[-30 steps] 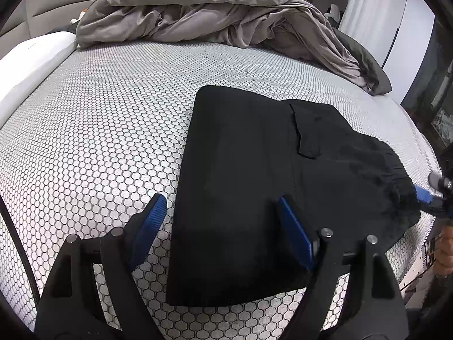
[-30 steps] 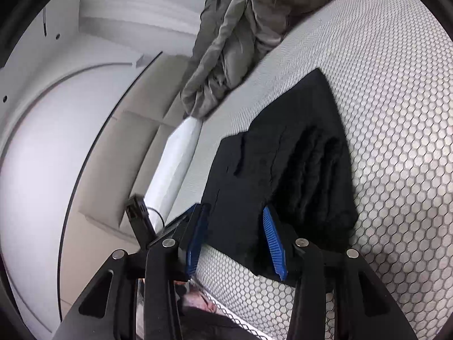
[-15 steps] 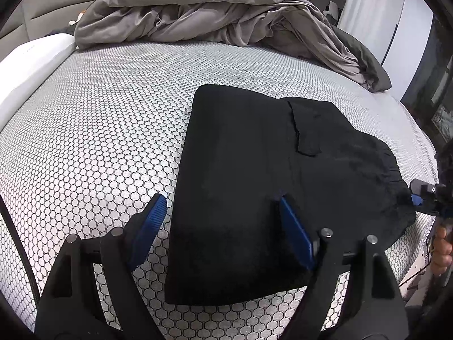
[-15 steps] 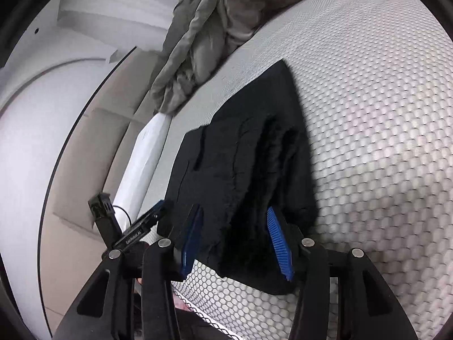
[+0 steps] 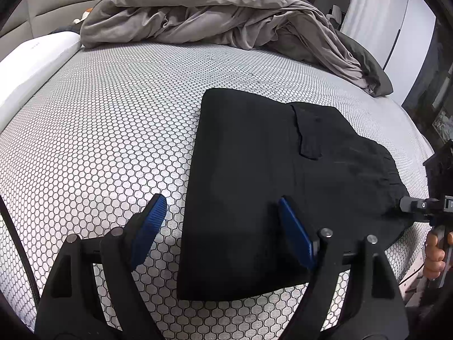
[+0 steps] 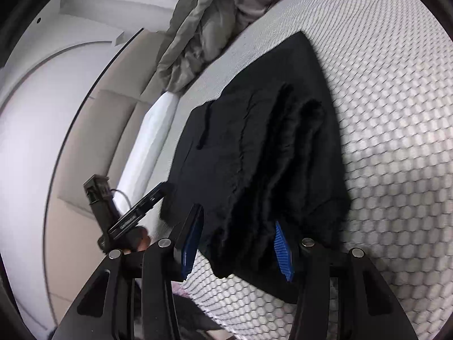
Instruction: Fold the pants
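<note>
Black pants (image 5: 254, 184) lie folded flat on the honeycomb-patterned mattress (image 5: 99, 127). My left gripper (image 5: 220, 204) hovers open over their near left edge, one pad above the mattress and the other above the cloth. From the right wrist, the bunched waistband end of the pants (image 6: 254, 155) hangs toward the bed's edge. It sits between the blue pads of my right gripper (image 6: 237, 243), which stands open around it without squeezing. At the right edge of the left wrist view, the right gripper (image 5: 410, 205) meets the waistband, with a person's hand (image 5: 434, 252) below it.
A crumpled grey duvet (image 5: 226, 14) is heaped at the far side of the bed. A white pillow (image 5: 34, 65) lies at the left before a beige headboard (image 5: 56, 8). The bed's edge runs just right of the waistband. A hand (image 6: 141, 240) holds the other tool.
The right gripper has sunk and pushed onto the waistband, its pads a little wider apart. The left gripper and the pants have stayed put.
</note>
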A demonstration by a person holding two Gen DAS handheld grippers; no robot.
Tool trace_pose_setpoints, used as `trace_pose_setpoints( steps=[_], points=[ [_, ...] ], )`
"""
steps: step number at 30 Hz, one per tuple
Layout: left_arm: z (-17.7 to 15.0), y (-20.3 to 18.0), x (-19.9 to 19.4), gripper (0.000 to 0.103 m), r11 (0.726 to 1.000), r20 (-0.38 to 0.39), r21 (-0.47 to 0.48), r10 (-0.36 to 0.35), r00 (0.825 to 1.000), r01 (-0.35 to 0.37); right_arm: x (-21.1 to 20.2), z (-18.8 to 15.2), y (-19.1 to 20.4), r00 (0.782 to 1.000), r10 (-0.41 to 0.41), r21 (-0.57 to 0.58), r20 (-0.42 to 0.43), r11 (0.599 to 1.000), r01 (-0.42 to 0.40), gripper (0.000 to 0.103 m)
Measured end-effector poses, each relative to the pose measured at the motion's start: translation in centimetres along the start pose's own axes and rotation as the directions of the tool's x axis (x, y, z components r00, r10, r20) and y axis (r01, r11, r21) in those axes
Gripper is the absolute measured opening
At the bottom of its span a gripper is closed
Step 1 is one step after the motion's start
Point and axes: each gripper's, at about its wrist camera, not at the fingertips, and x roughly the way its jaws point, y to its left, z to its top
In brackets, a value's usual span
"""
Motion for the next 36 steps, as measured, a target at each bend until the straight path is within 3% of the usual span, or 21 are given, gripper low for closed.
trace_pose_setpoints(
  steps=[1,2,4,6,9,11,13,16,18,19,20,22,24,25,28,30,33,35,36],
  points=[
    [0.0,0.1,-0.1,0.079,1.0,0.002,-0.003,-0.004,1.0,0.004,0.1,0.1,0.1,1.0,0.003,0.002,0.003,1.0,-0.003,0.047],
    [0.1,0.2,-0.2,0.079,1.0,0.006,-0.008,-0.007,1.0,0.007,0.1,0.2,0.2,1.0,-0.002,0.0,0.012,1.0,0.002,0.034],
    [0.1,0.3,-0.6,0.079,1.0,0.017,-0.018,-0.005,1.0,0.005,-0.4,0.3,1.0,0.998,-0.019,-0.029,0.053,0.999,0.02,0.017],
    [0.2,0.6,-0.8,0.079,0.999,0.022,-0.031,-0.004,1.0,0.005,-1.1,0.3,2.5,0.995,-0.015,-0.087,0.097,0.996,0.023,0.014],
    [0.1,1.3,-1.0,0.079,0.998,0.018,-0.061,-0.012,1.0,0.013,-3.0,-0.4,3.2,0.991,-0.052,-0.134,0.126,0.989,0.069,0.014],
    [0.1,1.8,-0.9,0.079,0.997,0.008,-0.072,-0.007,1.0,0.008,-3.1,-0.9,2.0,0.981,-0.159,-0.12,0.11,0.978,0.172,0.015],
    [0.1,1.9,-0.3,0.079,0.997,-0.011,-0.072,-0.001,1.0,0.0,-1.7,-1.3,-0.3,0.958,-0.284,-0.086,0.039,0.954,0.287,0.017],
    [0.0,2.1,0.5,0.079,0.997,-0.042,-0.079,0.006,0.999,-0.01,-2.2,-1.1,-1.1,0.978,-0.205,-0.05,0.03,0.977,0.206,0.024],
    [-0.1,2.4,0.9,0.078,0.996,-0.057,-0.094,-0.012,0.998,0.006,-4.1,-1.0,-0.6,0.974,-0.2,-0.051,0.106,0.977,0.206,0.039],
    [-0.2,2.6,1.2,0.069,0.994,-0.065,-0.107,-0.039,0.997,0.032,-5.0,-0.9,-0.6,0.961,-0.229,-0.043,0.158,0.97,0.238,0.048],
    [-0.4,2.6,1.5,0.051,0.991,-0.073,-0.117,-0.069,0.995,0.06,-5.3,-0.8,-0.8,0.954,-0.237,-0.021,0.184,0.969,0.245,0.048],
    [-0.8,2.4,2.0,0.025,0.985,-0.114,-0.119,-0.138,0.984,0.124,-4.6,-0.6,-1.4,0.963,-0.216,0.007,0.163,0.976,0.218,0.048],
    [-1.1,1.5,1.8,0.025,0.993,-0.127,-0.054,-0.111,0.986,0.105,-3.4,-0.6,-1.2,0.957,-0.247,-0.024,0.152,0.967,0.254,0.044],
    [-1.3,1.0,1.5,0.025,0.996,-0.129,-0.011,-0.093,0.987,0.093,-2.9,-0.6,-0.9,0.945,-0.29,-0.052,0.152,0.952,0.3,0.034],
    [-1.8,0.8,1.2,0.026,0.996,-0.137,0.016,-0.082,0.987,0.085,-2.3,-0.7,-0.6,0.9,-0.405,-0.095,0.161,0.901,0.422,0.034],
    [-1.6,1.0,0.6,0.027,0.997,-0.108,0.012,-0.076,0.991,0.078,-2.6,-0.9,-0.5,0.892,-0.418,-0.109,0.175,0.892,0.439,0.034],
    [-1.5,0.3,-1.3,0.027,0.998,-0.036,0.054,-0.012,0.999,0.014,-3.6,-1.6,1.5,0.863,-0.443,-0.147,0.242,0.863,0.484,0.036],
    [-1.6,-1.1,-2.7,0.03,0.992,0.025,0.12,-0.039,0.999,0.036,-4.1,-2.4,3.6,0.847,-0.43,-0.197,0.313,0.843,0.501,0.04],
    [-1.7,-1.9,-2.9,0.032,0.987,0.032,0.149,-0.065,0.997,0.06,-4.0,-2.8,4.8,0.854,-0.406,-0.238,0.327,0.839,0.49,0.041]
  ],
)
